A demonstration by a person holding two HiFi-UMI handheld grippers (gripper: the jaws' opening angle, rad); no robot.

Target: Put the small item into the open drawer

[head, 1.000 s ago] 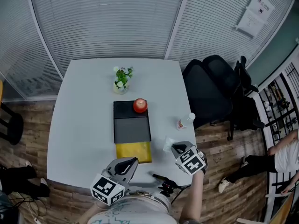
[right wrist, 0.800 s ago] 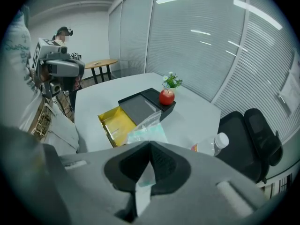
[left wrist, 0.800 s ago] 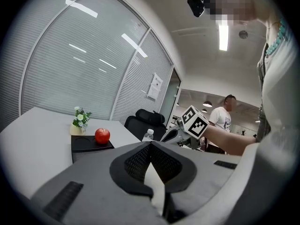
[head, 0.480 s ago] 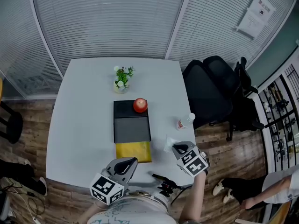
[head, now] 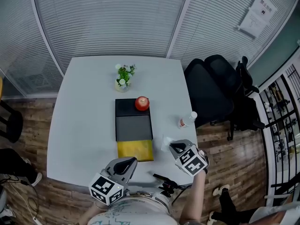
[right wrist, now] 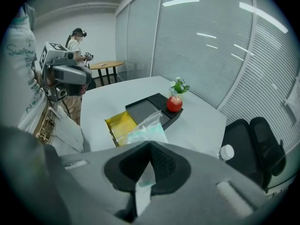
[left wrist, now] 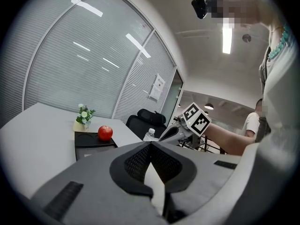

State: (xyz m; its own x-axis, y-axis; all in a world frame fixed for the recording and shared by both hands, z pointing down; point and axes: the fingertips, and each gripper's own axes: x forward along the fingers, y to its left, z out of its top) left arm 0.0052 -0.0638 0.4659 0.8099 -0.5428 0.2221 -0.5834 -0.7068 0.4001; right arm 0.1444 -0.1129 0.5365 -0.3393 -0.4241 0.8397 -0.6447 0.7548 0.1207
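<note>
My right gripper (head: 171, 147) is shut on a small clear plastic packet (head: 165, 144) with pale teal contents, held just above the table to the right of the open yellow drawer (head: 135, 150). In the right gripper view the packet (right wrist: 148, 129) sticks out past the jaws, with the drawer (right wrist: 121, 122) beyond it. The drawer is pulled out from a flat black box (head: 133, 121). Near the table's front edge, below the drawer, my left gripper (head: 131, 161) is shut with nothing in it. The left gripper view shows its jaws (left wrist: 151, 145) closed.
A red apple (head: 142, 103) sits on the black box's far end, and a small potted plant (head: 123, 77) stands behind it. A capped bottle (head: 186, 120) lies near the table's right edge. Black office chairs (head: 215, 90) stand right of the white table (head: 84, 116).
My right gripper has edged slightly left toward the drawer with the packet. The left gripper has stayed put. A person at the far right has walked out of view.
</note>
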